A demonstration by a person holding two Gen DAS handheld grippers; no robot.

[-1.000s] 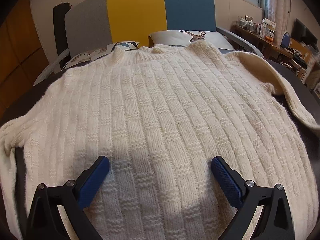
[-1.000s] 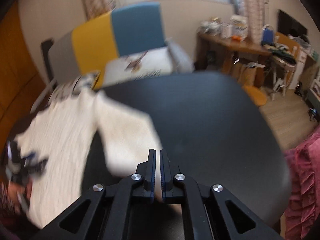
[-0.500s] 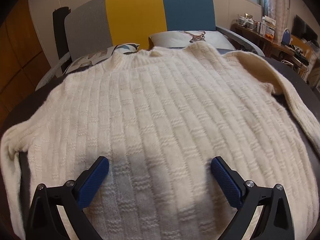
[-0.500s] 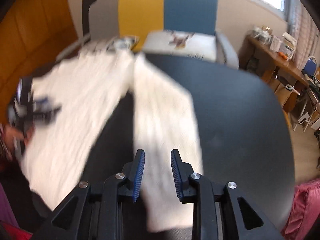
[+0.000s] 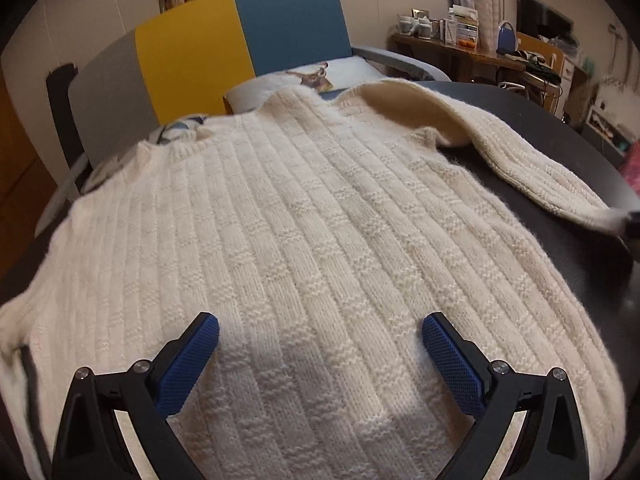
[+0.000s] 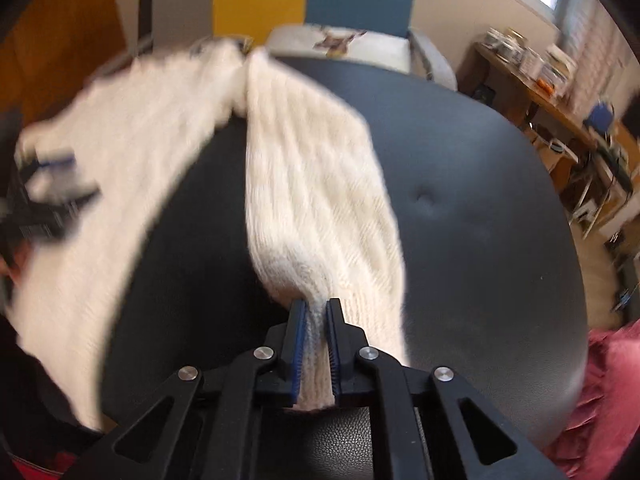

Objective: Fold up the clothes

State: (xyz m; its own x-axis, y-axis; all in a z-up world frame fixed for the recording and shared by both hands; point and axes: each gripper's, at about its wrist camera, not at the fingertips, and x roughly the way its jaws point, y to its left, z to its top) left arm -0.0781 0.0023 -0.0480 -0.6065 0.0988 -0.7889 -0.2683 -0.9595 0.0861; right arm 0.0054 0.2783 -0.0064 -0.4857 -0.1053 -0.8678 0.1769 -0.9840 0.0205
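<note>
On the black table (image 6: 480, 220), right gripper (image 6: 317, 312) now clamped on sweater sleeve (image 6: 320, 200), left gripper (image 5: 320, 344) still wide.

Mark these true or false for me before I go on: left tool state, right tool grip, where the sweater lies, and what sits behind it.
1. The left tool is shut on the sweater's hem. False: it is open, its blue pads apart above the sweater.
2. The right tool is shut on the sleeve near its cuff. True.
3. The sweater lies on a black padded surface. True.
4. The sweater is dark red. False: it is cream, rib-knit.
5. A chair with grey, yellow and blue panels stands behind the sweater. True.
</note>
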